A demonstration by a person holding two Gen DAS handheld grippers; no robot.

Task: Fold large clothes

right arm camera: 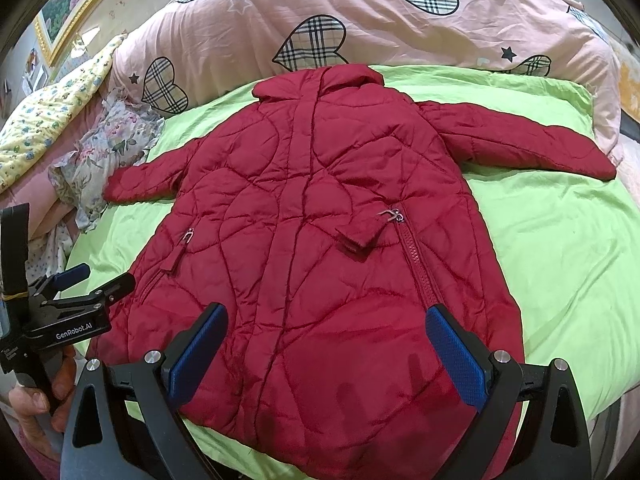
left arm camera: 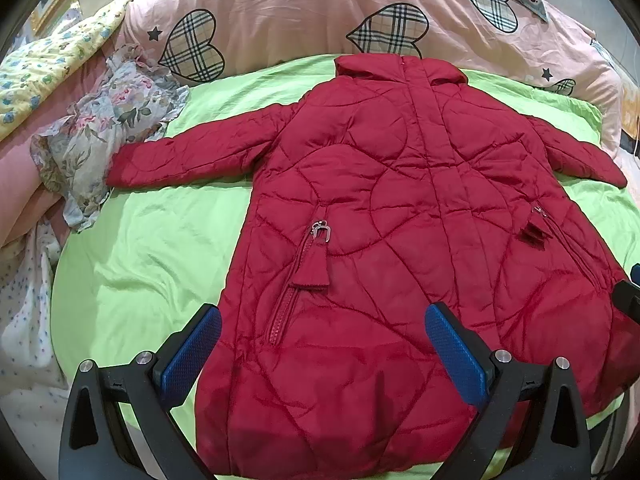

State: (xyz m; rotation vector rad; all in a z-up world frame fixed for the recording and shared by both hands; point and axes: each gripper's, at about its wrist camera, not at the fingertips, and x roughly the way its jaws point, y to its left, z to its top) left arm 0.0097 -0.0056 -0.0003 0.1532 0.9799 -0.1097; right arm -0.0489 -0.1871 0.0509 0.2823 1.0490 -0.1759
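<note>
A long red quilted coat [left arm camera: 400,208] lies flat, front up, on a green sheet [left arm camera: 152,240], collar far, both sleeves spread out. It also shows in the right wrist view [right arm camera: 320,220]. My left gripper [left arm camera: 322,320] is open and empty, hovering over the coat's lower left hem. My right gripper [right arm camera: 326,320] is open and empty over the lower right hem. In the right wrist view the left gripper [right arm camera: 96,276] shows at the left, jaws apart, beside the coat's edge.
A pink quilt with checked hearts [left arm camera: 280,12] lies behind the coat. A floral garment [left arm camera: 112,128] sits by the left sleeve cuff, next to a yellow flowered blanket [left arm camera: 52,64]. A framed picture [right arm camera: 76,4] hangs at far left. The green sheet [right arm camera: 560,260] extends right.
</note>
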